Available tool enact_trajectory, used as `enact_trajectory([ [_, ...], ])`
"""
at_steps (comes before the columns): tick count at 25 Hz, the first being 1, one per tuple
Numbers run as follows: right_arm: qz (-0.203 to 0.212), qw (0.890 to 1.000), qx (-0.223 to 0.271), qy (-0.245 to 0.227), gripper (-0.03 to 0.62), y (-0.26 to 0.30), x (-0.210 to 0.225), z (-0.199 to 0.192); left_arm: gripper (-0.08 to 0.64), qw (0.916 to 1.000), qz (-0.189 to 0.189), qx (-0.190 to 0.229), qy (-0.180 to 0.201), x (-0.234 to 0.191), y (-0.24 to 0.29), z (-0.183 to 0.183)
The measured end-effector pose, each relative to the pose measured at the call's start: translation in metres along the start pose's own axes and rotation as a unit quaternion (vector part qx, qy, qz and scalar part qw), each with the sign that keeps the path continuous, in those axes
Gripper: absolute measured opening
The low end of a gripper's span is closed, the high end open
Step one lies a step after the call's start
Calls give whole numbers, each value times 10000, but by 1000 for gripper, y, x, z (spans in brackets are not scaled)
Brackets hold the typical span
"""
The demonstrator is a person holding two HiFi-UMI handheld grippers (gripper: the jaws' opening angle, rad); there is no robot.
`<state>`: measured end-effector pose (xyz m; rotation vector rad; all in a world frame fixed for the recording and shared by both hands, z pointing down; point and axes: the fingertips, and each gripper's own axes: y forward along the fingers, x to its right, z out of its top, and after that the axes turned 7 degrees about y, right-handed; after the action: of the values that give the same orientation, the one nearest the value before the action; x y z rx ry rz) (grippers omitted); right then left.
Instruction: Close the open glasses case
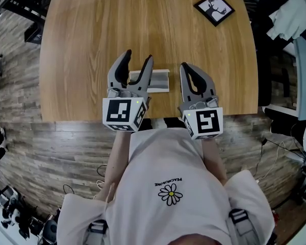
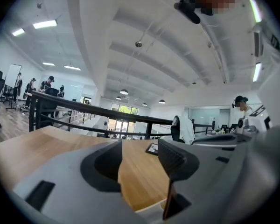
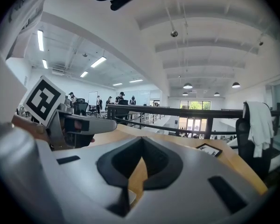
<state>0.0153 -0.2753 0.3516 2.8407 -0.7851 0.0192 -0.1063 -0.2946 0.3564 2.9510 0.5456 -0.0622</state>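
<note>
Table (image 1: 92, 34) stands straight ahead of the person, with floor (image 1: 41, 137) all round it. Glasses case (image 1: 160, 80) lies on the table, close to the near edge and about mid-width. Left gripper (image 1: 136, 64) is over the case's left end. Right gripper (image 1: 186, 68) is just right of the case. Framed picture (image 1: 214, 8) lies flat at the table's far right corner, well apart from the case. Chair (image 3: 252, 148) stands off the table's right side, with a cloth (image 3: 259, 120) over its back.

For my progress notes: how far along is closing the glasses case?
Done: nothing visible; the glasses case looks open near the table edge. In hand: left tongs stand open over its left end, empty; right tongs are shut beside it. Left: fold the lid down.
</note>
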Motion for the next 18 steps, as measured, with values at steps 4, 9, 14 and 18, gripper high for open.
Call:
enact_trajectory([
  [4, 30, 10000, -36, -49, 6, -2, 0, -2, 244, 9990, -111, -418, -64, 6, 5, -32],
  [9, 14, 10000, -65, -54, 6, -4, 0, -5, 247, 9957, -142, -884, -225, 6, 7, -71],
  [14, -87, 9998, -170, 17, 6, -7, 5, -13, 247, 9893, -224, -1408, -321, 6, 12, -105],
  [18, -182, 9995, -247, 67, 6, -11, 8, -18, 247, 9800, -384, -1902, -438, 10, 11, -133],
])
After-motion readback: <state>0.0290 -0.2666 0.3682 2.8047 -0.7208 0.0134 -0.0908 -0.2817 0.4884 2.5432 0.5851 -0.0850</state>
